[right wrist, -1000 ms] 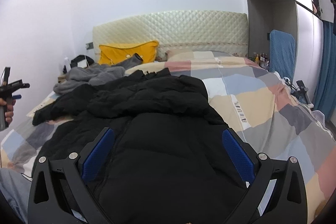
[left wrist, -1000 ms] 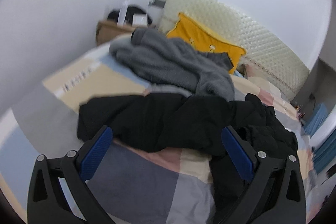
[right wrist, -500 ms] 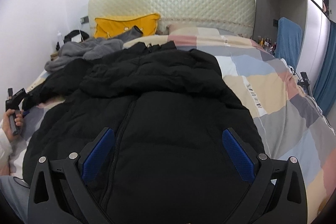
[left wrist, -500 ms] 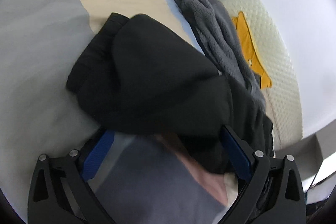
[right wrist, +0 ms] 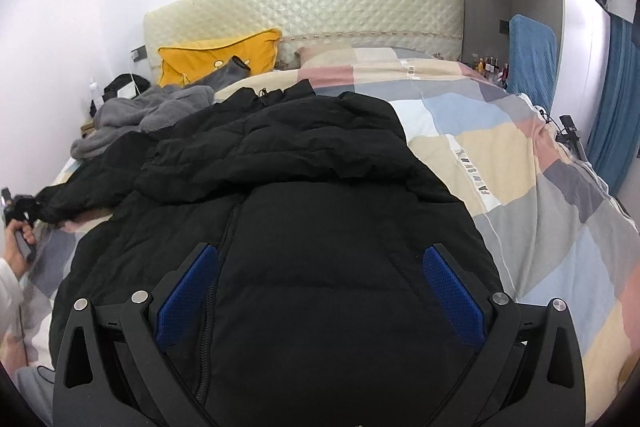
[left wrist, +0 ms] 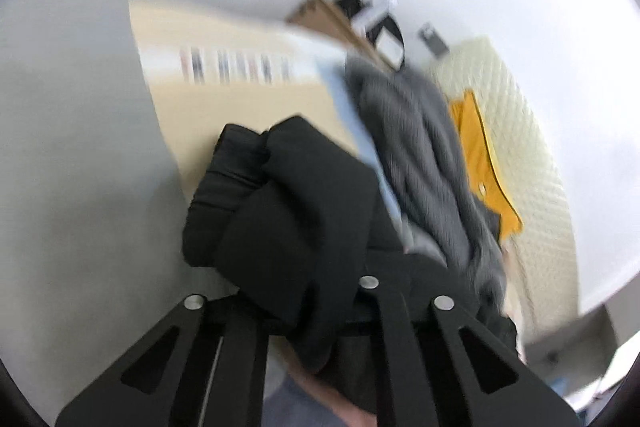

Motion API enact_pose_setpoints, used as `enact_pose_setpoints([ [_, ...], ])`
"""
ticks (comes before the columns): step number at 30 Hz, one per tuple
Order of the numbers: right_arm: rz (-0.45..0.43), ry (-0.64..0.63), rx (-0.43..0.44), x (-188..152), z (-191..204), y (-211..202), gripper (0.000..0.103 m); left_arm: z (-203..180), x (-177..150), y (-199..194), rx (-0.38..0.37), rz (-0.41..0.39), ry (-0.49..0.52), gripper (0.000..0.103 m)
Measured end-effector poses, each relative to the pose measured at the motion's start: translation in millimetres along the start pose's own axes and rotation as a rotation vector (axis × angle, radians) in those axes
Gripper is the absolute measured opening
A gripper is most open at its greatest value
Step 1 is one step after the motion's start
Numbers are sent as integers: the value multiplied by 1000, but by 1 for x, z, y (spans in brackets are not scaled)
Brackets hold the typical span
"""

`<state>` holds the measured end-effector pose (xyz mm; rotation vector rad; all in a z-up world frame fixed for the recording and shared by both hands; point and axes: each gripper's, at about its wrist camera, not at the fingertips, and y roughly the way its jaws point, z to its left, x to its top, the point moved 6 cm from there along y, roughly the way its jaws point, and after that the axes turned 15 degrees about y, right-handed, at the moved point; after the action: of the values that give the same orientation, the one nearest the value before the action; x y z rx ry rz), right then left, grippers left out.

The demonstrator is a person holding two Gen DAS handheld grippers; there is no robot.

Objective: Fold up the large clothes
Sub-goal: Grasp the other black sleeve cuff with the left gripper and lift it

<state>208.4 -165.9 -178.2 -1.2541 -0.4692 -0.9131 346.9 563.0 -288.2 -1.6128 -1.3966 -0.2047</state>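
A large black puffer jacket [right wrist: 304,195] lies spread on the bed, zip side up, hood towards the headboard. My right gripper [right wrist: 320,283] hovers open over its lower front, blue pads [right wrist: 186,287] wide apart, holding nothing. In the left wrist view my left gripper [left wrist: 296,307] is shut on the jacket's black sleeve [left wrist: 280,211], which bunches up between the fingers and hides the pads. The left gripper also shows at the far left of the right wrist view [right wrist: 20,211], held in a hand at the sleeve end.
A grey fleece garment [right wrist: 148,115] lies left of the jacket near a yellow pillow [right wrist: 220,55] and the quilted headboard [right wrist: 320,7]. The patchwork duvet [right wrist: 520,187] stretches to the right. A blue towel [right wrist: 532,55] and wardrobe stand at the right wall.
My left gripper went from open above the sleeve to shut on it. My right gripper has lowered closer over the jacket front and stays open.
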Motion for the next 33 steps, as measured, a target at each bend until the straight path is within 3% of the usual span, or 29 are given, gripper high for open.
enact_pose_setpoints([
  [7,-8,2,33,4,-5,-9,103,-57,58,-53,43,-72,196,3],
  [18,-36,9,124,12,-14,-32,103,-164,89,-124,60,-154,375,3],
  [26,-49,6,178,28,-25,-41,103,-279,88,-180,30,-199,556,3],
  [29,-88,-1,200,38,-32,-50,103,-319,77,-190,42,-192,627,3],
  [33,-127,-37,188,47,-44,-54,103,-377,51,-207,-17,-216,720,3],
])
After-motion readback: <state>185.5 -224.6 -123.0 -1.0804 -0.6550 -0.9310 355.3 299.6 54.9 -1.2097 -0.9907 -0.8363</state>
